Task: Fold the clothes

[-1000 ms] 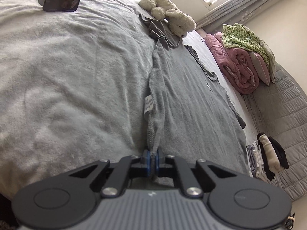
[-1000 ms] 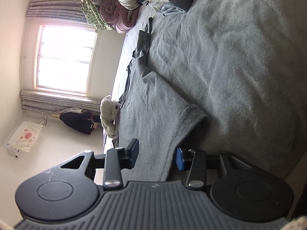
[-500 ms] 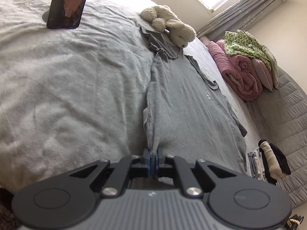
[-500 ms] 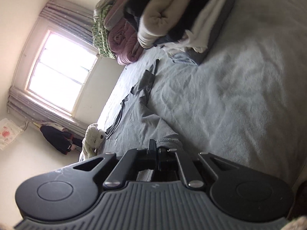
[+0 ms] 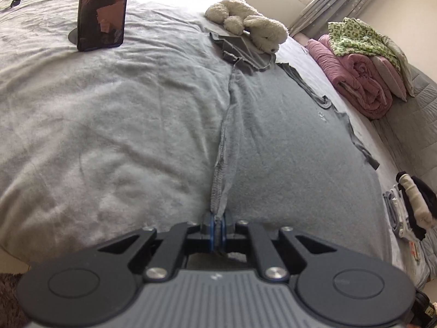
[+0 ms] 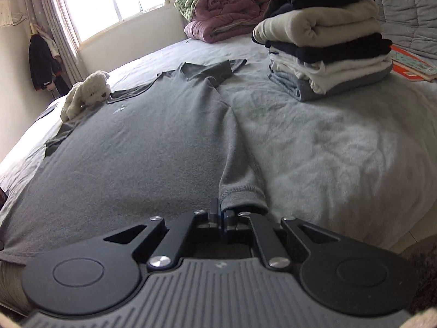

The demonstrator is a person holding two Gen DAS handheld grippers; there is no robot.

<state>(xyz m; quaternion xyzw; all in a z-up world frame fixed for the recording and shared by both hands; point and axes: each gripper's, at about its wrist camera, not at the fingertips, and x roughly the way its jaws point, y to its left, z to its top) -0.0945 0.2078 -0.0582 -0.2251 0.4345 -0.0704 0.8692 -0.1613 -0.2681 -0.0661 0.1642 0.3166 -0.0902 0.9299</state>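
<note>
Both grippers are clamped tight on one grey shirt [image 6: 142,136]: the left gripper [image 5: 217,228] pinches the hem corner on one side seam, the right gripper [image 6: 220,218] pinches the corner on the other. That shirt lies spread flat, front up, on the pale grey blanket [image 5: 109,114] covering the bed. One white stuffed toy [image 6: 86,93] rests on a sleeve near the collar. One phone [image 5: 102,11] stands upright on the blanket. One stack of folded clothes [image 6: 327,41] sits beside the shirt, about six pieces, and one rolled pink quilt [image 6: 226,16] lies beyond.
</note>
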